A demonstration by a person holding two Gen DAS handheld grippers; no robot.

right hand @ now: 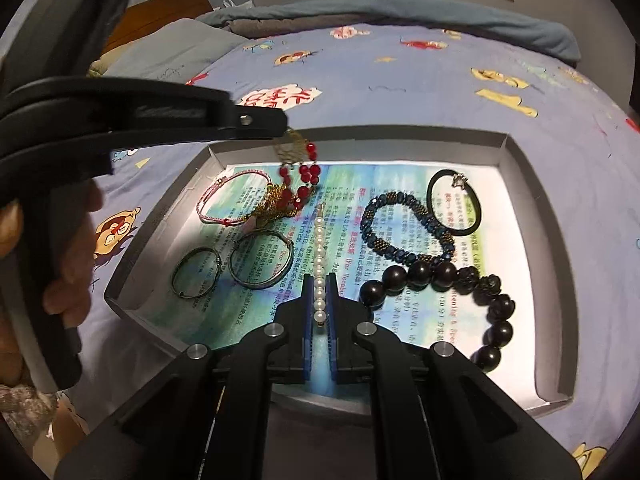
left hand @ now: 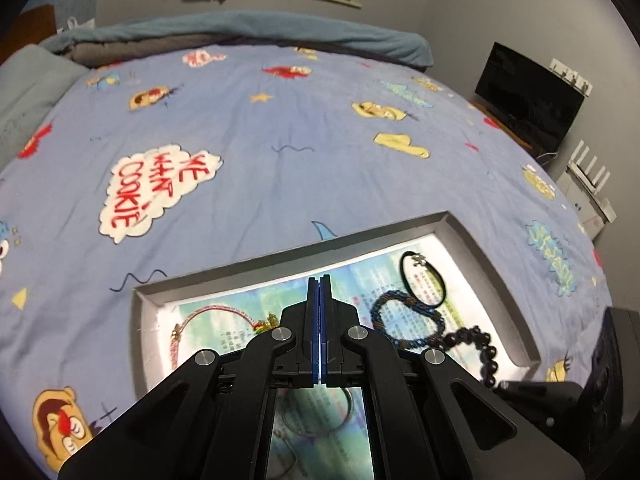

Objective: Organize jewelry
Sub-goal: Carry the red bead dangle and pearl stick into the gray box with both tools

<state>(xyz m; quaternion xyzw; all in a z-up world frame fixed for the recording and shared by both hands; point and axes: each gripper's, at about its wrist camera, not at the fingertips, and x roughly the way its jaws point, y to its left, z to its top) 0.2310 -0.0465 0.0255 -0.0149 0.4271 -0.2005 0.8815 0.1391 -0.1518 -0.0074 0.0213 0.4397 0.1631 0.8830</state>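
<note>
A grey tray [right hand: 532, 184] lined with printed paper lies on the bed and holds the jewelry. My left gripper [right hand: 286, 130], seen from the side in the right wrist view, is shut on a red bead and gold chain piece [right hand: 302, 176] that hangs from its tip over the tray's far left. In its own view [left hand: 319, 280] the jaws are pressed together. My right gripper [right hand: 319, 280] is slightly open around a white pearl strand [right hand: 319, 248] lying straight on the paper. A pink cord bracelet [right hand: 224, 200], two metal bangles [right hand: 260, 258], a blue beaded bracelet [right hand: 400, 236], a black hair tie [right hand: 454, 208] and a dark wooden bead bracelet [right hand: 460, 280] lie around.
The tray sits on a blue cartoon-print bedspread [left hand: 260, 140]. A grey pillow [right hand: 176, 52] and a folded teal blanket [left hand: 240, 28] lie at the far end. A black monitor [left hand: 528, 96] and a white router [left hand: 588, 184] stand to the right of the bed.
</note>
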